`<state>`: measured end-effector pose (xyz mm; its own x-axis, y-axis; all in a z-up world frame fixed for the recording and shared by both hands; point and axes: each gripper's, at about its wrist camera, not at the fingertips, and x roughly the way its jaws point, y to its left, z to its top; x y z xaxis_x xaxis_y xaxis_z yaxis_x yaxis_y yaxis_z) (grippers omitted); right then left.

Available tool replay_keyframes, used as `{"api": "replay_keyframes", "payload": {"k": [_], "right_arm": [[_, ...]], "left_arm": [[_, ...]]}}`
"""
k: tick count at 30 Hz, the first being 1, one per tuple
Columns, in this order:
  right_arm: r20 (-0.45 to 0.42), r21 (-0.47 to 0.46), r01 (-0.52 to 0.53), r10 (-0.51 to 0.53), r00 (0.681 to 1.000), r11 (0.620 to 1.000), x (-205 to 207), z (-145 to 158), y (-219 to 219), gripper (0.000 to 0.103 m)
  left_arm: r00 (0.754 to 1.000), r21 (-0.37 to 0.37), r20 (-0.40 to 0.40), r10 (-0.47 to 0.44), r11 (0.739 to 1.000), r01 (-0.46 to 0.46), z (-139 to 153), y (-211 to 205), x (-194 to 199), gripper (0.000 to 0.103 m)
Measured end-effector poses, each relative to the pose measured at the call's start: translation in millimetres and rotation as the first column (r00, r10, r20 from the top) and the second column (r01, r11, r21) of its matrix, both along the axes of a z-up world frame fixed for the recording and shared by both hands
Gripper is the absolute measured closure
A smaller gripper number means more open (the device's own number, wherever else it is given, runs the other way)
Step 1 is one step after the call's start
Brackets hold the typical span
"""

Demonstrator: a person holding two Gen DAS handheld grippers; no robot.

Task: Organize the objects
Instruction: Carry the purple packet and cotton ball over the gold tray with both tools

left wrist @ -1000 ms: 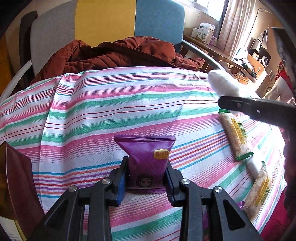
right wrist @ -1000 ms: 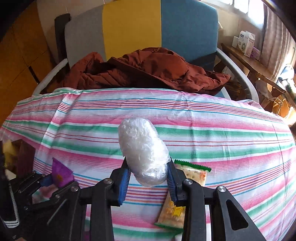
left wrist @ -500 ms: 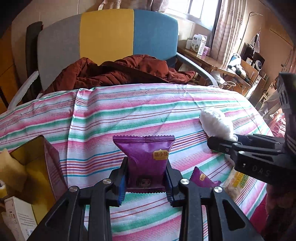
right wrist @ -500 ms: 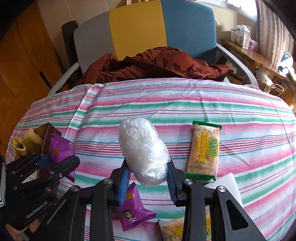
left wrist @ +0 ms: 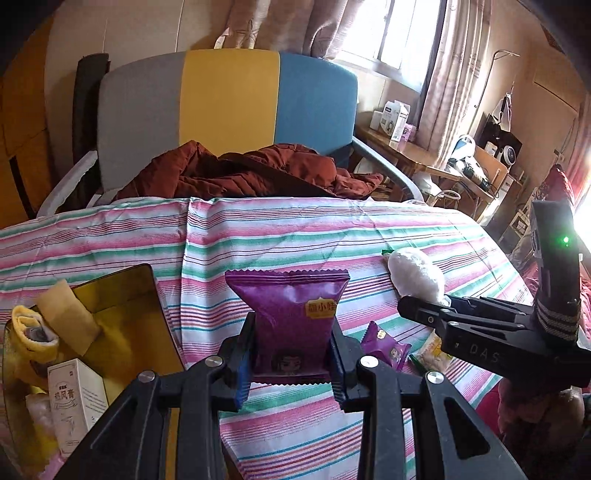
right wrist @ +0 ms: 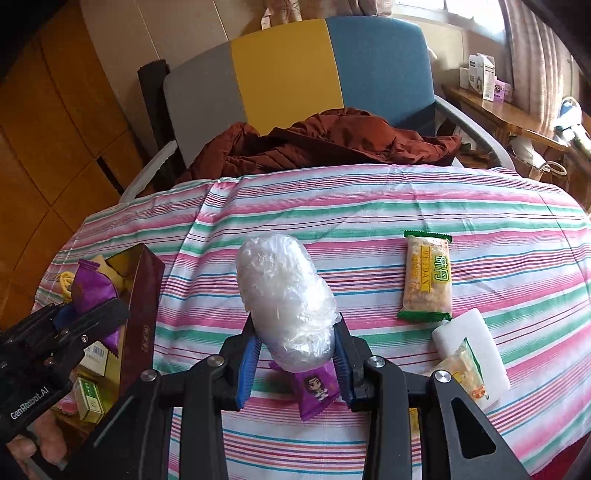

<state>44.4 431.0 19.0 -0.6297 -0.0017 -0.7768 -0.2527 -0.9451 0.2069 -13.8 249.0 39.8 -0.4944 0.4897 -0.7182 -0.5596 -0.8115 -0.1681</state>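
Daylight floods in from the window (left wrist: 391,33) at upper right, blown out with glare; fisheye bends the edges, corners dark.

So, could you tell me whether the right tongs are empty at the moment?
No, the right tongs are shut on a white plastic-wrapped bundle.

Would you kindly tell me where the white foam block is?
In the right wrist view, the white foam block lies on the striped cloth's right side, just below the green-edged snack bar.
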Motion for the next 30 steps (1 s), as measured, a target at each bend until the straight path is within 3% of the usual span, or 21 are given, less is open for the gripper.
{"api": "replay_keyframes", "payload": {"k": [18,25,30], "right_arm": [[-0.072,-0.028,-0.111,0.109,0.991,0.993,8.0,16.2,-70.6,0.066],[-0.093,-0.04,-0.187,0.183,0.979,0.982,2.1,19.4,-104.4,0.066],[-0.094,-0.047,-0.268,0.263,0.96,0.962,-4.1,18.8,-136.7,0.066]], "left_arm": [[0.994,0.054,-0.058,0.089,0.995,-0.086,28.9,-77.4,22.6,0.07],[0.978,0.085,-0.048,0.201,0.977,-0.196,32.6,-135.3,22.7,0.07],[0.951,0.091,-0.041,0.308,0.949,-0.303,30.2,-192.0,23.4,0.07]]}}
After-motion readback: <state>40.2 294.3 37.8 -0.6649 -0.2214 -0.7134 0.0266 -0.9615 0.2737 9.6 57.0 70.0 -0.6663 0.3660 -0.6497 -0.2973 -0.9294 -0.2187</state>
